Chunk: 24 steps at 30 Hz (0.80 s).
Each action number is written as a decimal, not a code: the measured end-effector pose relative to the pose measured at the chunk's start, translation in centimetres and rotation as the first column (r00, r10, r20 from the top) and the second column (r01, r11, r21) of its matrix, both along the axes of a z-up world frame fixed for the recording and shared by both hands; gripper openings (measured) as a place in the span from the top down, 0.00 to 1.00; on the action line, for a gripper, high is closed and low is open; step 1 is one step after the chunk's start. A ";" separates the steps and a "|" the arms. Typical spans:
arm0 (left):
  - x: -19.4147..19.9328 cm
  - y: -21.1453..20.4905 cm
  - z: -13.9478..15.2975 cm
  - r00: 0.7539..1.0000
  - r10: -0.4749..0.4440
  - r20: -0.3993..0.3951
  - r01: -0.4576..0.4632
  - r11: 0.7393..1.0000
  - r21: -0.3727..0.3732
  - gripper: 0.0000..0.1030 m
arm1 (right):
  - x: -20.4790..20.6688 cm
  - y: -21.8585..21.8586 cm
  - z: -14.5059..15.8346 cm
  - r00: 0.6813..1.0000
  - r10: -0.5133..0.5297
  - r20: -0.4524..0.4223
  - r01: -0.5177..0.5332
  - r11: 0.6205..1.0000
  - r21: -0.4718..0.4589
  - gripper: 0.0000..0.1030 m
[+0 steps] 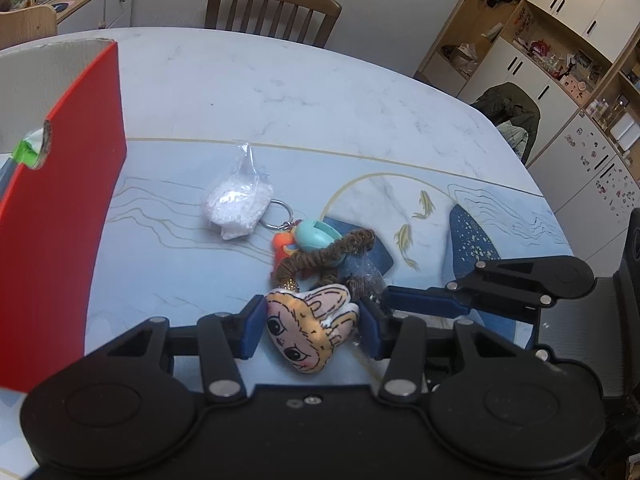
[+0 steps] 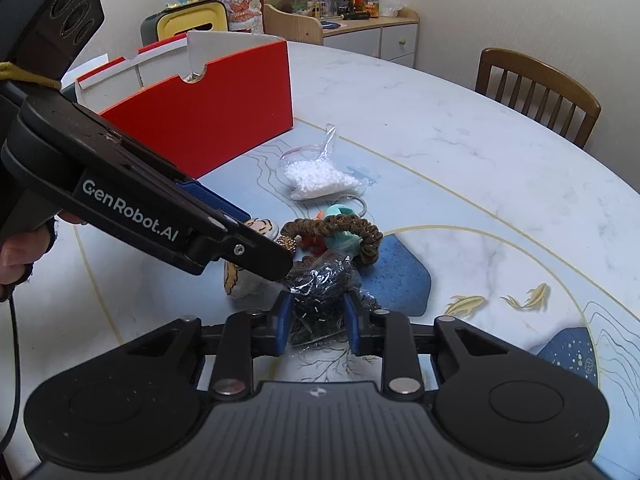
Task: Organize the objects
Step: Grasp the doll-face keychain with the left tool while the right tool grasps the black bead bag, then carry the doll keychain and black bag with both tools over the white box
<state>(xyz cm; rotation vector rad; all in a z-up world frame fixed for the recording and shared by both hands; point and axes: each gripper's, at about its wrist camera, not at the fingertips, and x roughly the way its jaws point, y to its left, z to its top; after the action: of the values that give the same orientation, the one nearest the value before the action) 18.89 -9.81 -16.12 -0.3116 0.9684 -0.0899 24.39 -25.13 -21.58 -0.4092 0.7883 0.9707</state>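
A plush cartoon face charm sits between the blue pads of my left gripper, which is shut on it at table level. My right gripper is shut on a clear bag of dark beads; its finger also shows in the left wrist view. Just beyond lie a brown scrunchie, a teal and orange keychain and a bag of white beads. The red cardboard box stands open at the left.
The marble-pattern table extends far beyond the pile. Wooden chairs stand at its far edge. A cabinet with clutter and shelves line the walls. The left gripper's body crosses the right wrist view.
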 end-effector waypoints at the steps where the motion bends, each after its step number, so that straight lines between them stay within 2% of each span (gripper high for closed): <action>1: -0.2 0.1 0.1 1.000 0.003 0.001 -0.003 1.000 -0.004 0.55 | -0.1 -0.1 0.1 1.000 -0.004 0.002 0.004 1.000 0.002 0.77; 11: -2.3 0.9 2.8 0.999 0.016 0.036 -0.014 0.999 -0.041 0.55 | -1.4 -1.8 1.9 0.998 -0.037 -0.042 0.040 0.997 0.068 0.78; 24: -4.8 2.6 8.0 0.993 0.018 0.116 -0.013 0.999 -0.041 0.55 | -3.8 -2.4 8.4 0.996 -0.081 -0.041 0.087 0.977 0.192 0.78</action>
<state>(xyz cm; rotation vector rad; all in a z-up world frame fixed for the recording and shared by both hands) 14.04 -7.18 -8.15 -0.3467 0.8491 -0.1121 20.56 -27.52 -13.14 -0.1898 0.7271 0.9669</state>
